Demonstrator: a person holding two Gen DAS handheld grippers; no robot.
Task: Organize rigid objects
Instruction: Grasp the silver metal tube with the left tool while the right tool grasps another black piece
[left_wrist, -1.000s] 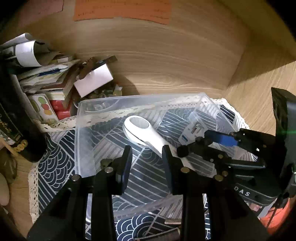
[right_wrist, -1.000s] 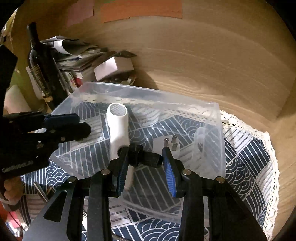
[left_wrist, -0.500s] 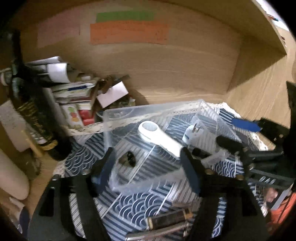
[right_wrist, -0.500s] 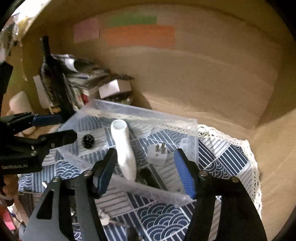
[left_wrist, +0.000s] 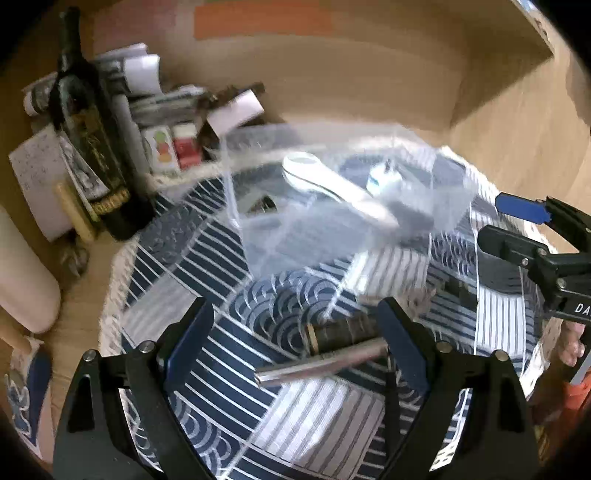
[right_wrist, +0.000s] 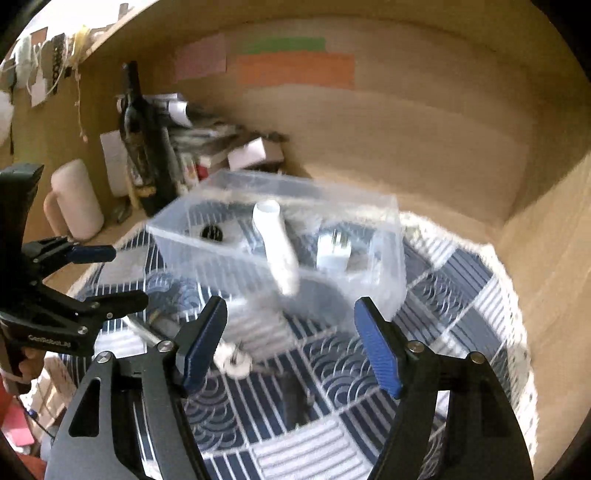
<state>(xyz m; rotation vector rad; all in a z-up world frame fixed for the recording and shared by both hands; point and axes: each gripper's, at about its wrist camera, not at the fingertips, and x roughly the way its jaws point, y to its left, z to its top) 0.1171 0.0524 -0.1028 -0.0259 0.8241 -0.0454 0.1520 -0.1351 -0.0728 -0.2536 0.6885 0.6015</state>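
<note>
A clear plastic bin (left_wrist: 258, 251) (right_wrist: 388, 266) stands on a blue patterned cloth (left_wrist: 207, 310). It holds a white handle-shaped device (left_wrist: 332, 184) (right_wrist: 277, 243), a white plug adapter (left_wrist: 384, 179) (right_wrist: 332, 254) and a small black object (left_wrist: 264, 205) (right_wrist: 211, 232). My left gripper (left_wrist: 295, 336) is open and empty, pulled back from the bin, over a dark bar and a metal rod (left_wrist: 321, 363) on the cloth. My right gripper (right_wrist: 291, 343) is open and empty in front of the bin; small white and metal pieces (right_wrist: 232, 360) lie below it.
A dark wine bottle (left_wrist: 96, 147) (right_wrist: 146, 140), stacked papers and small boxes (left_wrist: 173, 144) stand at the back left. A white cylinder (right_wrist: 75, 199) stands left. Wooden walls close the back and right. The cloth has a lace edge (right_wrist: 517, 295).
Both grippers let go of what they held in the bin, opened wide and pulled back and up. The small black object now lies in the bin.
</note>
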